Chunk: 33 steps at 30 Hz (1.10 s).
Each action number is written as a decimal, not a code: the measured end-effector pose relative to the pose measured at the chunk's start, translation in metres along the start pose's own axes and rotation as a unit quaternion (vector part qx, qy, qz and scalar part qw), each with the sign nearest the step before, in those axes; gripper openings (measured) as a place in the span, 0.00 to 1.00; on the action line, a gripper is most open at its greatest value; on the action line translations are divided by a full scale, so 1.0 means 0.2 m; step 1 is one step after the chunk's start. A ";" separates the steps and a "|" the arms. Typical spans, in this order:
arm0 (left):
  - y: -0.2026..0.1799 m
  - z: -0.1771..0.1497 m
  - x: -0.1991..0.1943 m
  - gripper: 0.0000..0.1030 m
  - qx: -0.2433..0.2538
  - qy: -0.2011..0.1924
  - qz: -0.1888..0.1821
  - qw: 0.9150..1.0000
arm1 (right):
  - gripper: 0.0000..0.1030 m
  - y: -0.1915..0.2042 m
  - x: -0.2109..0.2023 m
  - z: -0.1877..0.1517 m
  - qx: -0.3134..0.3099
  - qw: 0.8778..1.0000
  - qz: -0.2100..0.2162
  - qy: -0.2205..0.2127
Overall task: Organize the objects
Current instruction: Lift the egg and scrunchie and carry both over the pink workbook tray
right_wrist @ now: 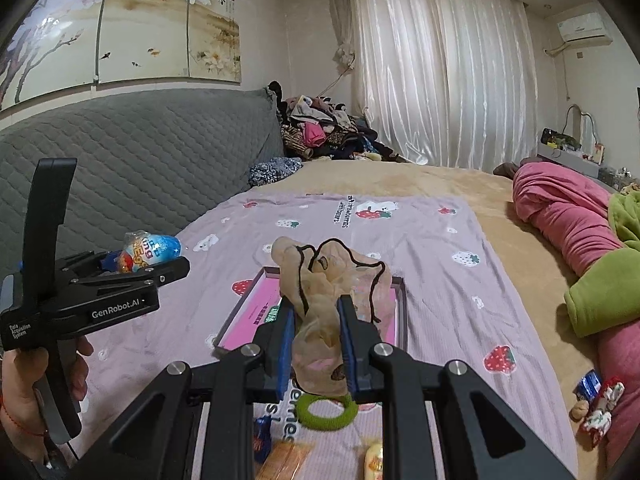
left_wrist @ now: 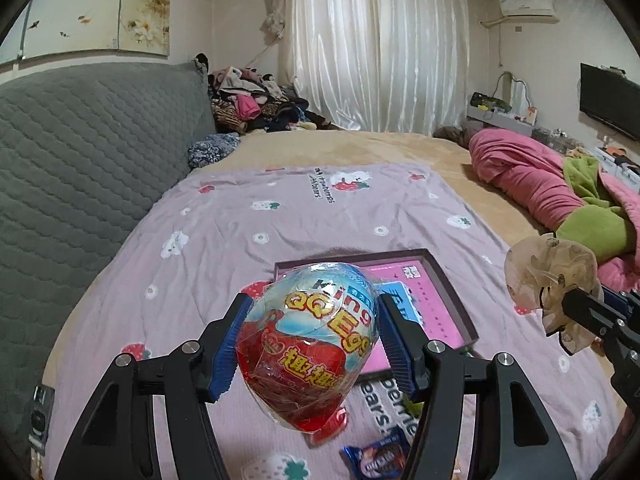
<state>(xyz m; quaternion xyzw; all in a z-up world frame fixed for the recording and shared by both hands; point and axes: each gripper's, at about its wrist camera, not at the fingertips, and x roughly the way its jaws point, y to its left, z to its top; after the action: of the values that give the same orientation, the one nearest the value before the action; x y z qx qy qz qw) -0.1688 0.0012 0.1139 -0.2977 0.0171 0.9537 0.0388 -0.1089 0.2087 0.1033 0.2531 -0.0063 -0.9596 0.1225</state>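
Gripping a foil-wrapped toy egg (left_wrist: 310,340) between its blue pads, the left gripper (left_wrist: 310,344) fills the lower middle of the left wrist view, the egg held above a lilac strawberry-print sheet (left_wrist: 224,224). Behind the egg, in the centre of that frame, lies a shallow box (left_wrist: 460,304) with a pink inside. A small blue snack packet (left_wrist: 378,458) rests on the sheet at the bottom edge.

The right gripper (right_wrist: 316,344) is closed tight on a sheer beige pouch (right_wrist: 320,312) with a dark drawstring — the fabric bunches up above the pads in the middle of the right wrist view, over the box (right_wrist: 402,312). Below the fingers, at lower centre, a green hair tie (right_wrist: 328,412) lies on the sheet. At the left of this frame a hand (right_wrist: 48,380) holds the left gripper's handle, egg (right_wrist: 150,250) still visible — while wrapped sweets (right_wrist: 596,400) sit at the lower right beside a pink quilt (right_wrist: 560,208).
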 end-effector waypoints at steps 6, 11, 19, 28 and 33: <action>-0.01 0.08 0.18 0.62 0.002 0.002 0.002 1.000 | 0.21 -0.06 0.15 0.09 0.001 1.000 0.000 -0.007; -0.02 0.13 0.35 0.62 -0.014 -0.002 -0.012 1.000 | 0.21 -0.14 0.28 0.19 0.019 0.999 0.004 -0.026; -0.08 0.19 0.69 0.62 -0.026 -0.004 -0.008 1.000 | 0.21 -0.22 0.52 0.30 0.040 0.998 -0.015 -0.050; -0.06 0.17 1.01 0.62 -0.029 -0.001 0.010 1.000 | 0.21 -0.29 0.87 0.22 0.052 0.998 -0.032 -0.033; -0.01 0.12 1.21 0.62 -0.036 0.015 0.000 0.999 | 0.21 -0.36 1.08 0.15 0.066 0.997 -0.035 -0.006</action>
<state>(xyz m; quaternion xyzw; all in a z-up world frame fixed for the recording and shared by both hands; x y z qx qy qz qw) -0.3805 0.0201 -0.0049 -0.3130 -0.0170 0.9492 0.0280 -0.3217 0.2256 0.0198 0.2546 -0.0616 -0.9624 0.0718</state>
